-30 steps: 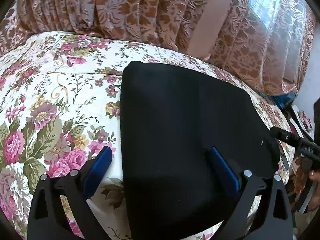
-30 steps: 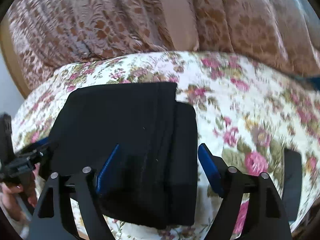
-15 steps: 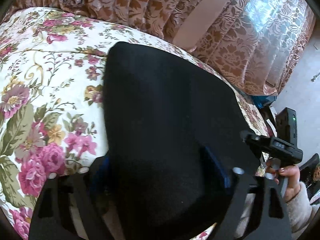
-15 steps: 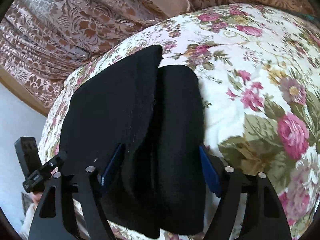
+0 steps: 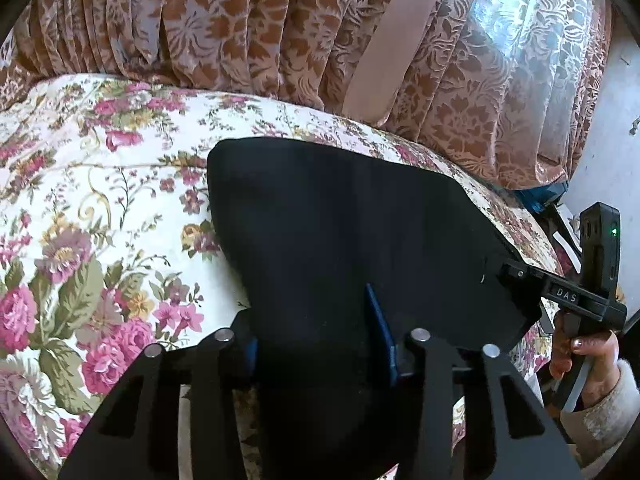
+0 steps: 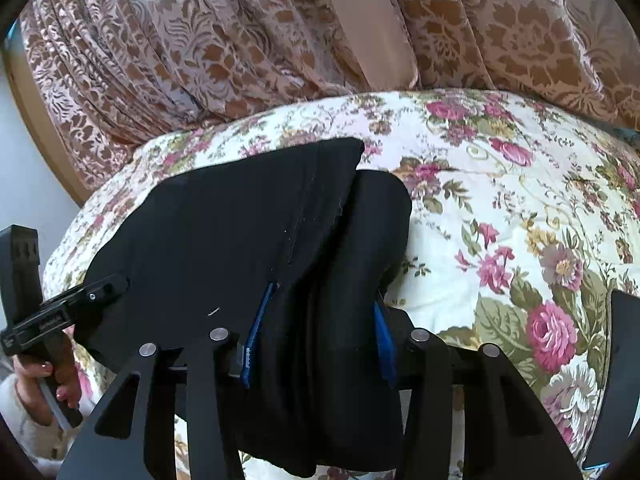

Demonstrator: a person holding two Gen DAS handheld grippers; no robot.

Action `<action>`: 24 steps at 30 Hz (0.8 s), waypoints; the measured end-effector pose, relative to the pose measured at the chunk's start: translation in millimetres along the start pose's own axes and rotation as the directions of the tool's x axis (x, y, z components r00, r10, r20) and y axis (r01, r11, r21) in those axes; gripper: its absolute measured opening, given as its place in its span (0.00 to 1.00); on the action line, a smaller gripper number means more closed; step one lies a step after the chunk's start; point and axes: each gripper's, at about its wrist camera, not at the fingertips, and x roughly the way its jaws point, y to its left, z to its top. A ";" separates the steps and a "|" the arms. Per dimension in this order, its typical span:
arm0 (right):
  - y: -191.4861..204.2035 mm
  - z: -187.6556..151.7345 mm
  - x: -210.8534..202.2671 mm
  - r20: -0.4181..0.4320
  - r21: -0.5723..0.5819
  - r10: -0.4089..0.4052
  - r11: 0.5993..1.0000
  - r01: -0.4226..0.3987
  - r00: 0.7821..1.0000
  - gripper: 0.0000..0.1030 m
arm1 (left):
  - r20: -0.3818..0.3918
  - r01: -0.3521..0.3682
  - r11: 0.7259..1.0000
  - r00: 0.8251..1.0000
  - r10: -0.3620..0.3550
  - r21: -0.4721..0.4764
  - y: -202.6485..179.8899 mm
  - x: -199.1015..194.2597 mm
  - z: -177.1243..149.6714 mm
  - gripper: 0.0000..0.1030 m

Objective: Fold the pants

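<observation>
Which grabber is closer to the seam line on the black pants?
Right. The right gripper clamps the pants just beside the seam; the left gripper pinches a far corner, away from it.

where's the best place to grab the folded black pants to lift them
Probably the near edge, from the front, one gripper toward each end. The pants lie flat on the bedspread, and the left gripper and right gripper are already clamped there.

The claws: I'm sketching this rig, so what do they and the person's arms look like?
Both the left claw and right claw have black slotted linkage arms with silver rivets and blue finger pads. The handheld body is black, marked "DAS", with a green light. The hand has painted nails and a fuzzy cream sleeve.
</observation>
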 end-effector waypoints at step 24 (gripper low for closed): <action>19.5 116.1 72.9 0.209 -0.093 0.011 0.996 0.008 0.978 0.40 | 0.167 -0.142 0.987 0.978 0.129 0.069 32.5 46.4 133.4 0.33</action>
